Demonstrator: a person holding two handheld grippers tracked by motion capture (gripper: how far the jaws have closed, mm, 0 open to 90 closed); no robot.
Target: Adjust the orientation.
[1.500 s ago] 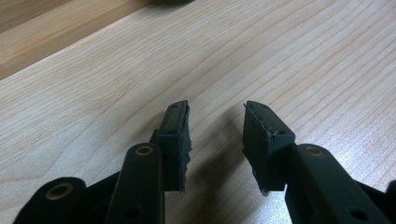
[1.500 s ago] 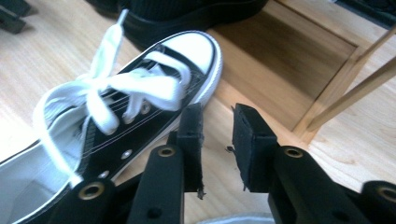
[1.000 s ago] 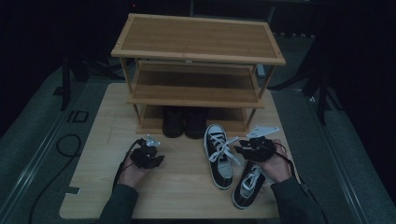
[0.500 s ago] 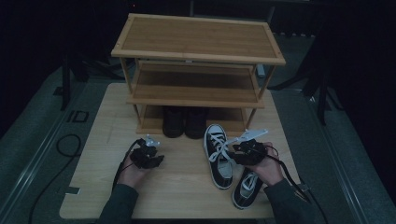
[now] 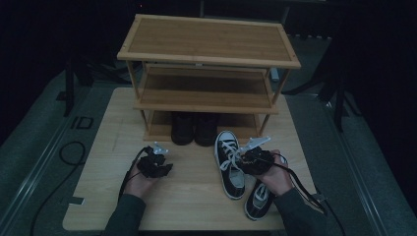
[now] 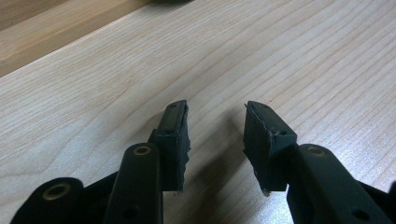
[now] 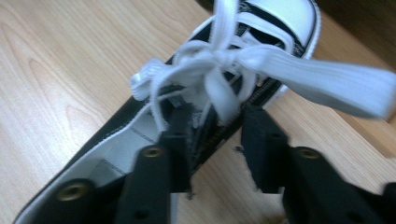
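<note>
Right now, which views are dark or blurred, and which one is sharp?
High view: dim, with black surroundings beyond the table. Left gripper view: bright and sharp, wood grain clear, the left tongs casting soft shadows. Right gripper view: bright but motion-blurred around the white laces.

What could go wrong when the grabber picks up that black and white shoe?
The right gripper is open astride the side wall of the sneaker, with the loose white laces right above its jaws. It might pinch a lace instead of the wall, so the bow could pull undone or the shoe dangle. The second sneaker lies close beside the hand, so it might get bumped.
</note>
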